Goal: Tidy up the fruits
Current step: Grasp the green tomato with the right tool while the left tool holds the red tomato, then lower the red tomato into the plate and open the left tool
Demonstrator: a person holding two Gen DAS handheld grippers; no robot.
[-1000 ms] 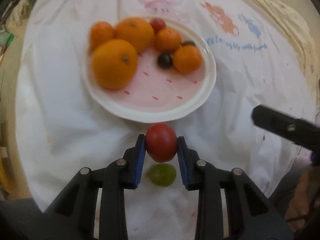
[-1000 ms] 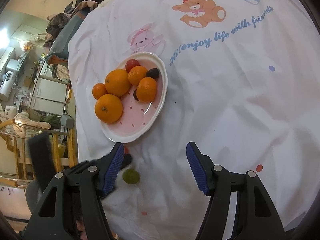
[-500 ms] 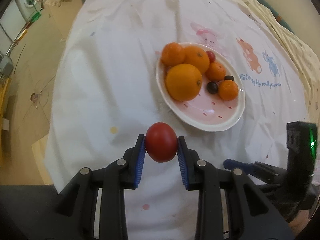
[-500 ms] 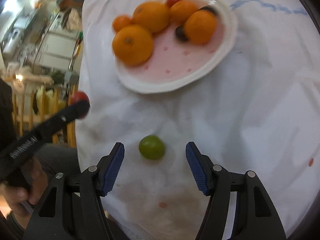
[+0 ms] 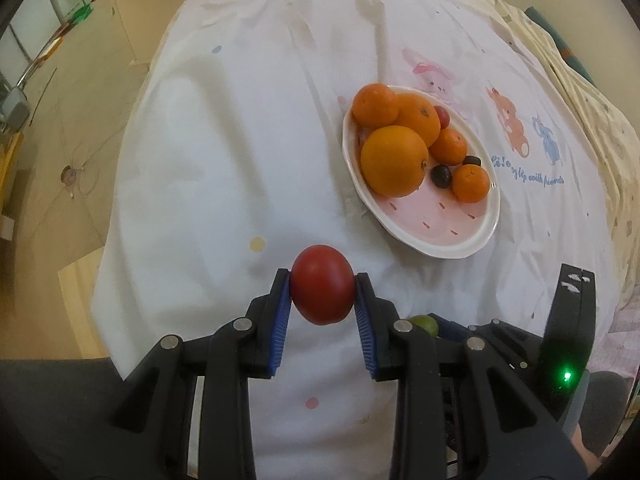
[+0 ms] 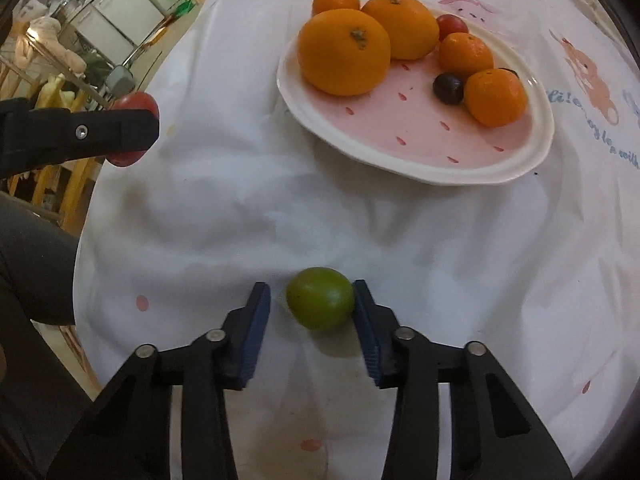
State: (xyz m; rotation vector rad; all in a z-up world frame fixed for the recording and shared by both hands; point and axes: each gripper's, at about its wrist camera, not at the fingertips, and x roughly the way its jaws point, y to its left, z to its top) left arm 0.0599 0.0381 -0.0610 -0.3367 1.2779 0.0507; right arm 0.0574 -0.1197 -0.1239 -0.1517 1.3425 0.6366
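My left gripper [image 5: 322, 276] is shut on a red tomato [image 5: 322, 298], held above the white cloth to the near left of the plate [image 5: 440, 250]. In the right wrist view that tomato [image 6: 136, 100] shows at the left edge behind a black finger. My right gripper [image 6: 310, 286] is low over the cloth with its jaws closing around a green fruit [image 6: 320, 298]. Its right pad touches the fruit, while the left pad stands a little apart. The green fruit [image 5: 426, 324] peeks out behind my left gripper's right finger.
The pink-and-white plate [image 6: 460, 176] holds several oranges [image 6: 344, 52], a small red tomato [image 6: 450, 24] and two dark grapes [image 6: 448, 88]. The cloth-covered table edge drops off at the left, with floor and furniture beyond. A person's leg is at the near left.
My right gripper swung over and came down around the green fruit, and its jaws narrowed. My left gripper carried the red tomato leftward, away from the plate.
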